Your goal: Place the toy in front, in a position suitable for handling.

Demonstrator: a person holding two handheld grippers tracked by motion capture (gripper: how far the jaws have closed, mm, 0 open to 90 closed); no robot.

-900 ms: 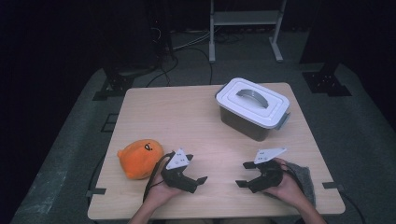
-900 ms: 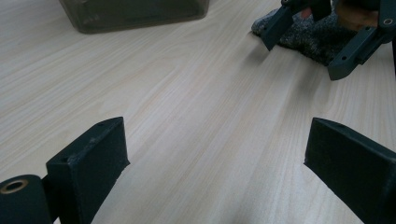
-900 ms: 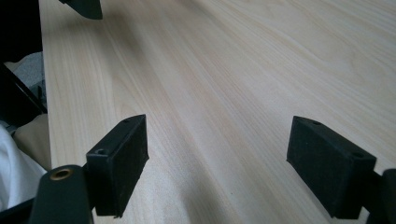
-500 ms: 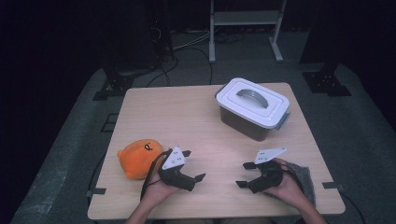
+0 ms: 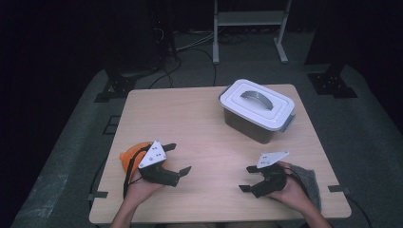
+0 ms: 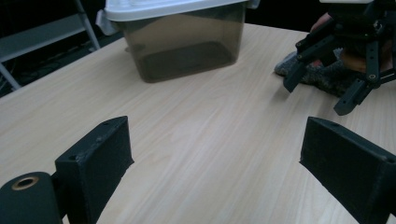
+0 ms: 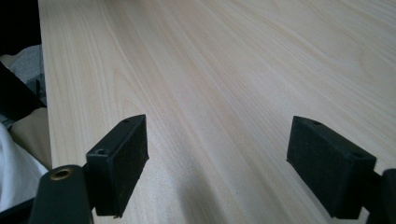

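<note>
Lidded box (image 5: 258,110) on bench (image 5: 190,123) far right; plush toy (image 5: 129,156) near left, left claw (image 5: 178,159) just beside it; cloth (image 5: 308,184) near right under right hand.

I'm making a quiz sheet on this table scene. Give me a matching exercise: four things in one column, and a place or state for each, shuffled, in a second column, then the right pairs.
Things:
1. storage box
2. orange toy
3. grey cloth
4. left hand-held gripper

Places or states:
A. under the person's right hand, near the table's right front corner
B. jaws wide apart with nothing between them
C. at the far right of the table, white lid on
D. at the table's left front, just behind the left hand

Pairs: 1-C, 2-D, 3-A, 4-B
</note>
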